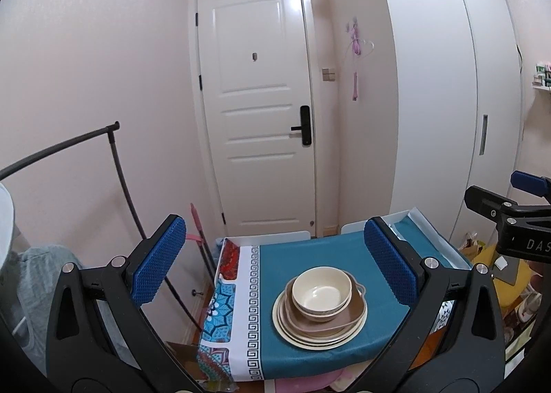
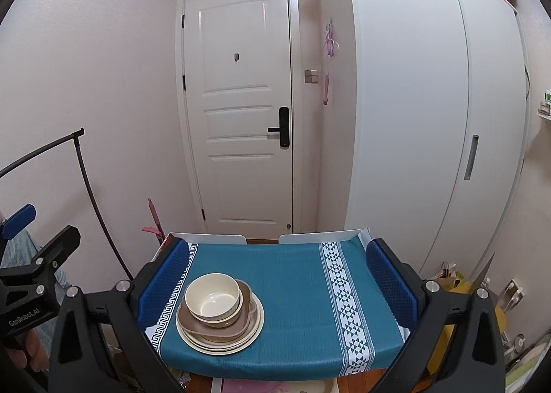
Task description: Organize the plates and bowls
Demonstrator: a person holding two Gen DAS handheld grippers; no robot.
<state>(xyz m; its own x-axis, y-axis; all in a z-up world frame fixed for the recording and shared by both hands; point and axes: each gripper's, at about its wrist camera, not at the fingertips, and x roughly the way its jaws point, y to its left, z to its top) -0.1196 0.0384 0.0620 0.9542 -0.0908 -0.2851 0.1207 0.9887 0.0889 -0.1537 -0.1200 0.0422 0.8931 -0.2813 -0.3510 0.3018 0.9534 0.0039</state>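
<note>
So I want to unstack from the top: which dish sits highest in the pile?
The cream bowl. It sits uppermost, nested in the brown dish, which lies on the cream plates.

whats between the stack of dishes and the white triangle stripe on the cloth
Only bare teal tablecloth lies between the dish stack and the triangle stripe, seen in the right wrist view.

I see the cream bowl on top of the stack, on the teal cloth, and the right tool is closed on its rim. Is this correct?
Not quite. In the right wrist view the right tool is open and holds nothing. The cream bowl does sit on top of the stack, on the teal cloth.
</note>
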